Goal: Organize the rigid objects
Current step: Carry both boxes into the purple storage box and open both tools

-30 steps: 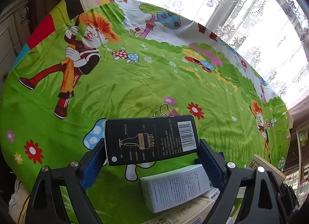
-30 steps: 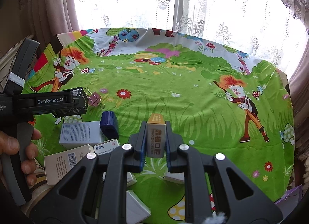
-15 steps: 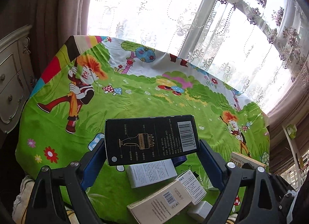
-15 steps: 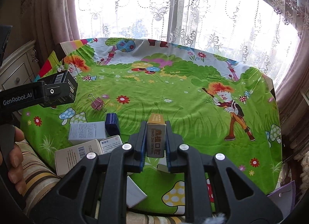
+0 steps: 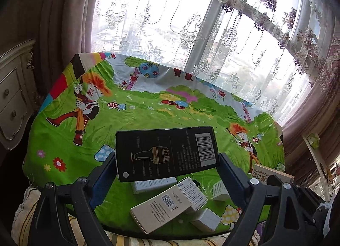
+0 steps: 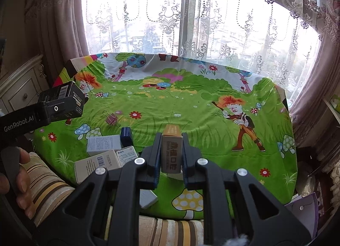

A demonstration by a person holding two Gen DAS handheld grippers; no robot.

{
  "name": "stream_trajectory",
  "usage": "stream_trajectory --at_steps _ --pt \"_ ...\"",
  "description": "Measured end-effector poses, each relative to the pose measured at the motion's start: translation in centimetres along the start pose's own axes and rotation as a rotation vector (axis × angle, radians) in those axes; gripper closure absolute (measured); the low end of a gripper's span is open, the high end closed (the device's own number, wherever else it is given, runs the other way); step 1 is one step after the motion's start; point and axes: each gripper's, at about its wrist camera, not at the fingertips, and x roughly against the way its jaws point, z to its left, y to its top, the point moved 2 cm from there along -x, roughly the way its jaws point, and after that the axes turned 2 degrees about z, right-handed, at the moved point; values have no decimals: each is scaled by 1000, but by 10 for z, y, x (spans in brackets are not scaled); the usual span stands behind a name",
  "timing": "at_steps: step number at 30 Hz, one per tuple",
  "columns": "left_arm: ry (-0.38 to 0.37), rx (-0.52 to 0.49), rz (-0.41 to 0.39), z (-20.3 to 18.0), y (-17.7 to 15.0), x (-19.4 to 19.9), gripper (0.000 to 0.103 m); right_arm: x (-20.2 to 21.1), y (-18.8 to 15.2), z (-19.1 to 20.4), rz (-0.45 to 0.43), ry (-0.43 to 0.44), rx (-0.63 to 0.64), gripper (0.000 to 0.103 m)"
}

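Note:
My left gripper (image 5: 167,167) is shut across the length of a black box (image 5: 166,153) with a barcode and a gold vase drawing, held in the air above the table. The same black box (image 6: 63,101) shows at the left of the right wrist view. My right gripper (image 6: 171,152) is shut on a narrow beige and orange dental box (image 6: 171,150), standing upright between its pads. That dental box (image 5: 269,174) appears at the lower right of the left wrist view. Under both grippers, several white boxes (image 5: 163,205) lie in a loose heap near the table's front edge.
A bright cartoon cloth covers the table (image 6: 191,101). On it lie a pink binder clip (image 6: 111,118) and a dark blue box (image 6: 126,135). A striped cushion (image 6: 48,184) lies in front, a cream dresser (image 5: 12,97) to the left, and lace curtains (image 6: 191,23) behind. A person's hand (image 6: 23,184) holds the left gripper.
Both grippers have risen and drawn back from the table, each keeping its box. The window and more of the table have come into view, and the heap of white boxes lies farther below.

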Motion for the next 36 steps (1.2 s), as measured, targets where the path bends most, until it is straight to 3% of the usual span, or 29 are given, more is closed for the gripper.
stream_trajectory --at_steps 11,24,36 --pt "-89 -110 72 -56 -32 7 11 30 -28 -27 -1 -19 -51 84" --pt "-214 -310 195 -133 -91 13 11 70 -71 -101 11 -144 -162 84" --pt "-427 -520 249 -201 -139 33 11 96 -106 -172 43 -281 -309 83"
